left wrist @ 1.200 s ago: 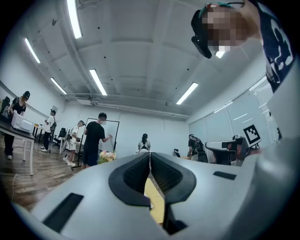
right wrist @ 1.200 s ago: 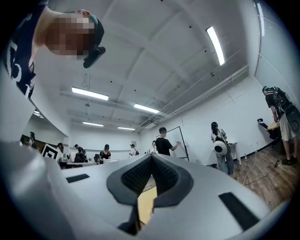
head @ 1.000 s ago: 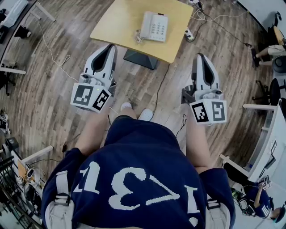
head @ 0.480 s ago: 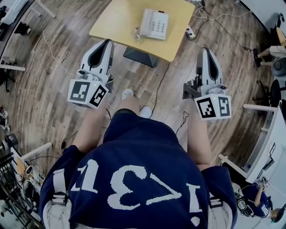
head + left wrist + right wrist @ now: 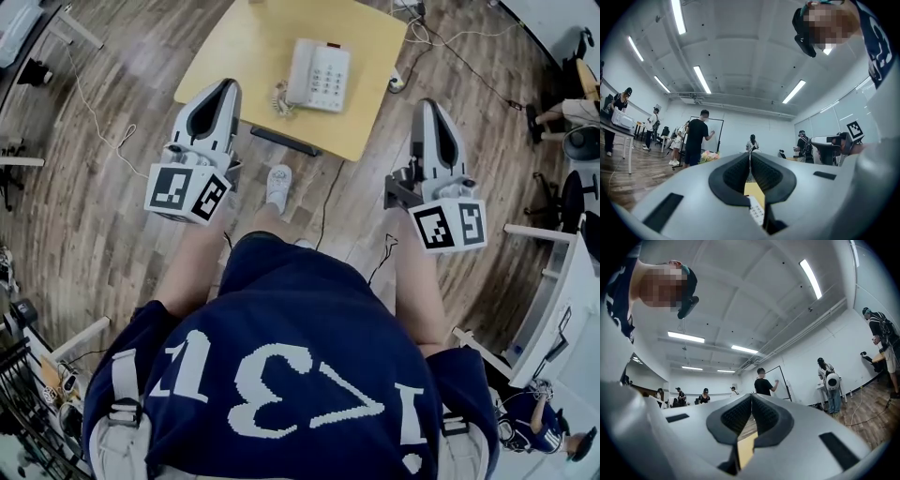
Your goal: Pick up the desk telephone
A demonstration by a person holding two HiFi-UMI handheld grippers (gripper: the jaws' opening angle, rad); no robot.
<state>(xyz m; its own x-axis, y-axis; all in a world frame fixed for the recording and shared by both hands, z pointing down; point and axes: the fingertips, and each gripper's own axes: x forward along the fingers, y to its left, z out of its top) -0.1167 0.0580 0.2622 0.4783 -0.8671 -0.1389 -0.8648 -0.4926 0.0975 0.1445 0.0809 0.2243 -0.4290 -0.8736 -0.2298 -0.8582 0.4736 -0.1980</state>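
Note:
The white desk telephone (image 5: 317, 75), with its handset on the left side and a coiled cord, lies on the square yellow table (image 5: 246, 45) in the head view. My left gripper (image 5: 227, 86) is shut and empty, its tip over the table's near left edge, left of the phone. My right gripper (image 5: 425, 103) is shut and empty too, hanging over the floor just off the table's right corner. In the left gripper view the phone's keypad (image 5: 756, 212) and the yellow tabletop (image 5: 752, 189) show below the closed jaws. The right gripper view shows only a strip of tabletop (image 5: 746, 449).
A person's white shoe (image 5: 278, 184) is stepped forward near the table's dark base (image 5: 281, 141). Cables and a power strip (image 5: 397, 73) lie on the wood floor at the table's right. Office chairs (image 5: 581, 141) and a white desk (image 5: 561, 281) stand at the right. Several people stand farther off.
The person has stepped forward, and both shut grippers have moved toward the table. The table and phone now sit closer, with the left gripper's tip reaching the table's edge.

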